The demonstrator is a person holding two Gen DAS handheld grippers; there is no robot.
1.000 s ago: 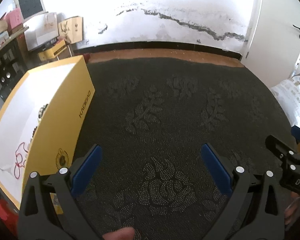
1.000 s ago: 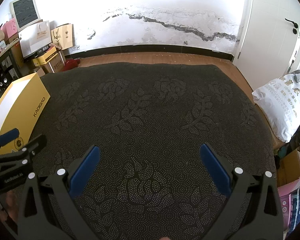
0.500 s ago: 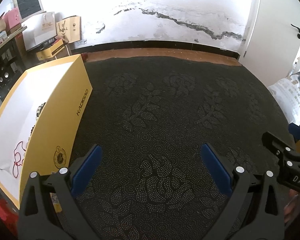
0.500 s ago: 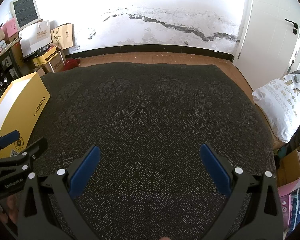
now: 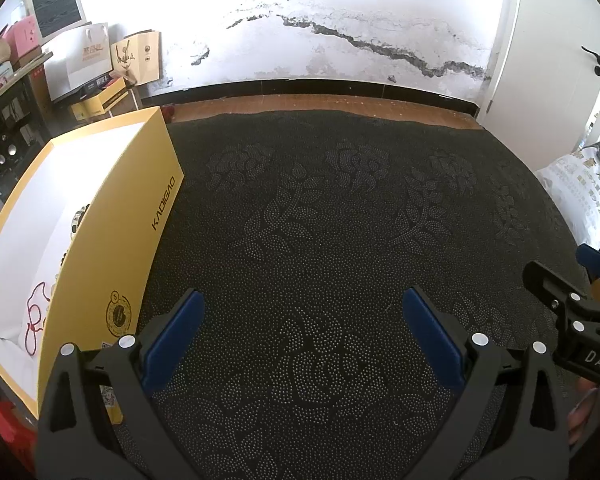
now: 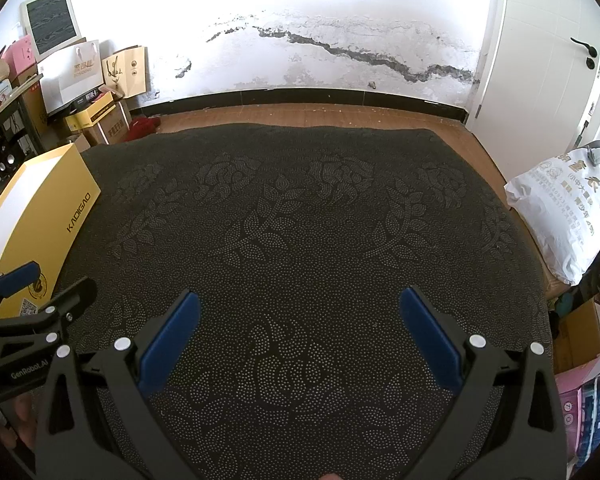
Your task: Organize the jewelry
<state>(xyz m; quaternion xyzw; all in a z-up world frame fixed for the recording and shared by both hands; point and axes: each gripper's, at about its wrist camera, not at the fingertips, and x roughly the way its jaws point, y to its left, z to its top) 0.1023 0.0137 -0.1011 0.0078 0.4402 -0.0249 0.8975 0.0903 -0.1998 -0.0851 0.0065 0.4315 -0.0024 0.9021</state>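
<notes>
The jewelry sits inside a yellow box [image 5: 112,248] at the left edge of the dark flowered mat [image 5: 340,240]. In the left wrist view you can see a red string necklace [image 5: 34,316] lying on the white bottom of the box, near its front end. A little dark and white beaded piece [image 5: 78,216] peeks over the box wall farther back. It is too small to tell just what it is.

The right wrist view shows only the outside wall and white top of the yellow box [image 6: 40,216], not what is in it. That view shows more of the white bag [image 6: 560,216] with writing beside the mat on the right, and a red cloth [image 6: 142,126] on the wood floor.

The left gripper [image 5: 300,328] has its 2 blue fingers spread wide with nothing between them. The right gripper [image 6: 298,328] is spread wide too and holds nothing. Both hang over the mat, side by side.
</notes>
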